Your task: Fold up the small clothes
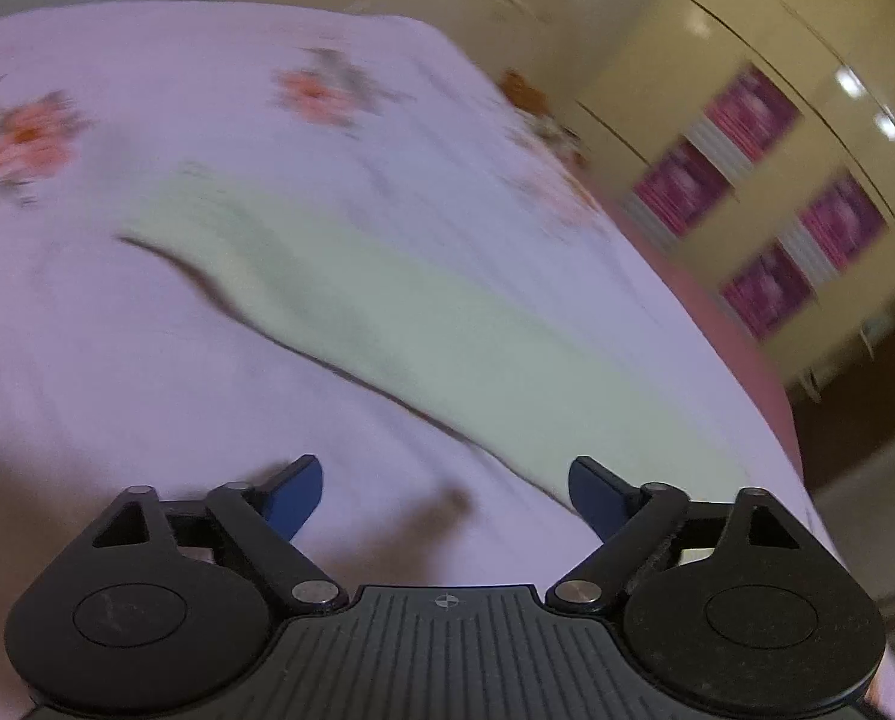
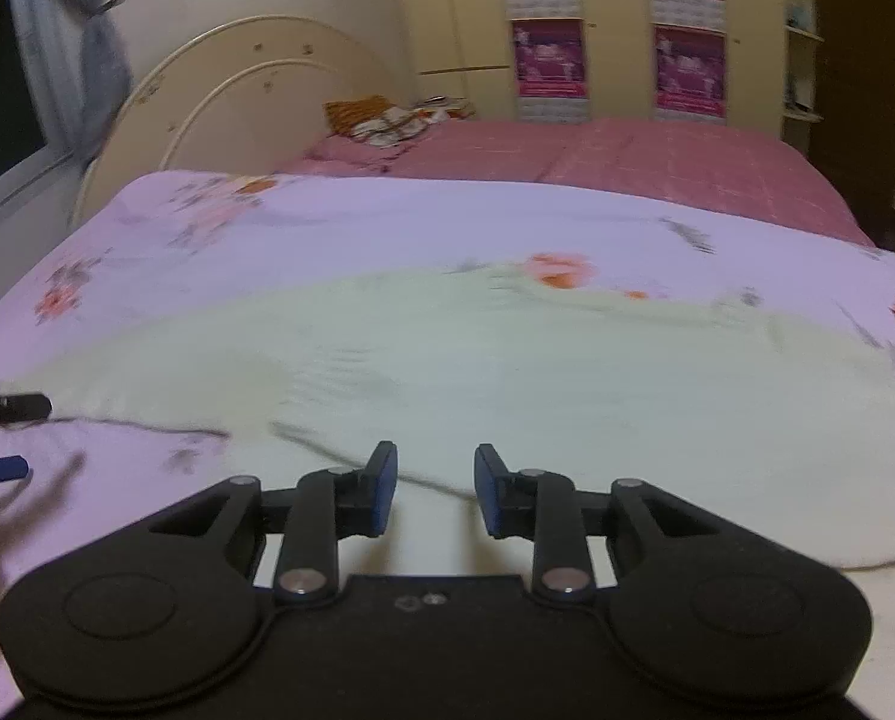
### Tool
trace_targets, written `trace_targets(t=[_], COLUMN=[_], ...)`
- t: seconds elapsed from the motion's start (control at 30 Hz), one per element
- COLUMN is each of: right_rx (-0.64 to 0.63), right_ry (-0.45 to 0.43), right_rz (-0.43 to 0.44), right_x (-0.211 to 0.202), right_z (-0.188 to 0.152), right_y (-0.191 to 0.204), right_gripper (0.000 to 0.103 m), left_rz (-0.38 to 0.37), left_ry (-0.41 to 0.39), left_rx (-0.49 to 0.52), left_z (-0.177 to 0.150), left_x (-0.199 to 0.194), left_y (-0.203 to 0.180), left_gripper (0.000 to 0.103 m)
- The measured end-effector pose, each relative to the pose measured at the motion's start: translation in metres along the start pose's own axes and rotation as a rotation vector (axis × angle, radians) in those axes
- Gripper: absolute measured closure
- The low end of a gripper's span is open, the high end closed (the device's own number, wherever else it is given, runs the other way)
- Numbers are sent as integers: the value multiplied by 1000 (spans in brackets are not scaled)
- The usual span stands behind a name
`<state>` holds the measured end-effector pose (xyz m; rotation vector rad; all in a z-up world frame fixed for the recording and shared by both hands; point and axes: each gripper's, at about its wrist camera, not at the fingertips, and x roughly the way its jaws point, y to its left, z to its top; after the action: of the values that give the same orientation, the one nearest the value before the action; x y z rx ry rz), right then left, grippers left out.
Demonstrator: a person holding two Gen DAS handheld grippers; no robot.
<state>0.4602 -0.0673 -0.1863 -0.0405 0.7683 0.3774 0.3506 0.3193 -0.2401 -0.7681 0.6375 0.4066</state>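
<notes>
A pale green garment (image 1: 387, 312) lies flat on the lilac flowered sheet (image 1: 147, 360), running as a band from upper left to lower right in the left wrist view. My left gripper (image 1: 447, 495) hovers over bare sheet just short of the garment's near edge, jaws wide open and empty. In the right wrist view the same garment (image 2: 507, 360) spreads across the sheet (image 2: 327, 222). My right gripper (image 2: 435, 489) is above its near edge, jaws a short way apart with no cloth pinched between them. The left gripper's fingertips (image 2: 3, 468) show at the far left edge.
A cream curved headboard (image 2: 231, 78) stands at the back left beside a window with a curtain (image 2: 75, 30). A pink bedspread (image 2: 627, 162) lies beyond the sheet, with a bundle of orange and white fabric (image 2: 387, 114). A cream wardrobe with pink posters (image 2: 687, 60) fills the back.
</notes>
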Motion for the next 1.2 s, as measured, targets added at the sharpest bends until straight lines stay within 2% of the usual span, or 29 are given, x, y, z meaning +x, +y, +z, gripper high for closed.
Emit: trace_targets(t=[0.2,0.33,0.4,0.43,0.5,0.57,0.7,0.83,0.9,0.93,1.0,1.1,1.2], right_rx=[-26,-42,-50,-53,-56,-63,-70,-70,-94,-114,-134,-29,49], right_ry=[14,20,21,20,20,19,22,6,65,64,63,14,-43], right_rz=[7,-1,-10,-14,-22,-37,-62,-101,-127,-128,-126,-86,-82], right_x=[10,21,27,29,35,42,51,55,69,72,70,51,22], right_z=[3,4,6,5,7,9,11,13,6,2,3,9,13], right_y=[22,32,38,39,41,43,43,38,38,38,40,22,-4], right_gripper=[73,72,72,72,72,72,72,72,71,70,70,72,71], left_rz=[-22,-63,-63,-62,-59,-53,-68,-147,-207,-241,-314,-435,-534], left_ry=[-39,-77,-99,-107,-113,-110,-124,-152,-145,-139,-117,-52,35], left_rx=[-151,-192,-208,-216,-239,-256,-223,-88,2,48,134,255,348], left_z=[23,42,49,53,61,69,73,74,75,74,68,48,13], left_x=[23,43,54,59,68,77,74,56,54,53,54,59,70], left_y=[44,55,57,59,66,70,64,24,-8,-27,-68,-136,-201], left_gripper=[31,31,46,51,72,86,87,87,87,87,87,87,87])
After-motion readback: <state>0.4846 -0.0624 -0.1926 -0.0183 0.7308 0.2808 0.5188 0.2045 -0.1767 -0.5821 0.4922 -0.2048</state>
